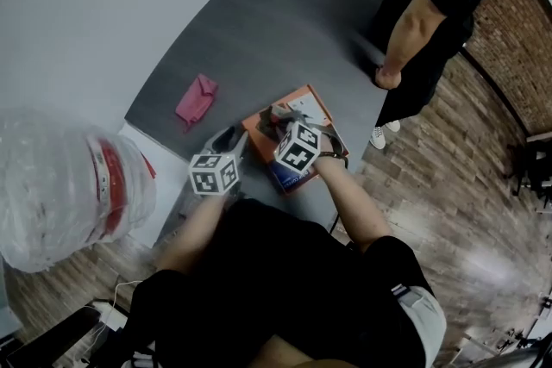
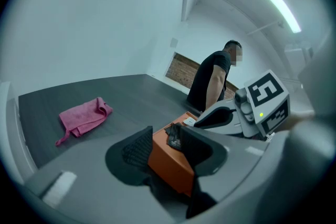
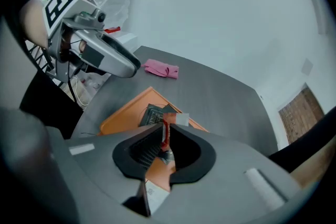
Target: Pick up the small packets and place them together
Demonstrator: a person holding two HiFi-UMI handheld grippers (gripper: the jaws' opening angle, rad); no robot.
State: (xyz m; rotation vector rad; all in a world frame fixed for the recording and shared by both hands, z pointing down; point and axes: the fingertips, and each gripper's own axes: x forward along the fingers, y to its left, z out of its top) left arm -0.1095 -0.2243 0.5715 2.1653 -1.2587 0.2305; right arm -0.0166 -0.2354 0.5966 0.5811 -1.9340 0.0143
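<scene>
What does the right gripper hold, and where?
The right gripper pinches a small red packet by its red middle; the pale end sticks out past the jaws.

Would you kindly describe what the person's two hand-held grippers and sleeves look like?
The left hand-held gripper and right hand-held gripper both have smooth pale grey bodies and black ribbed jaw pads. Each carries a white cube with black square markers. The person wears black clothing, and the forearms are uncovered.
</scene>
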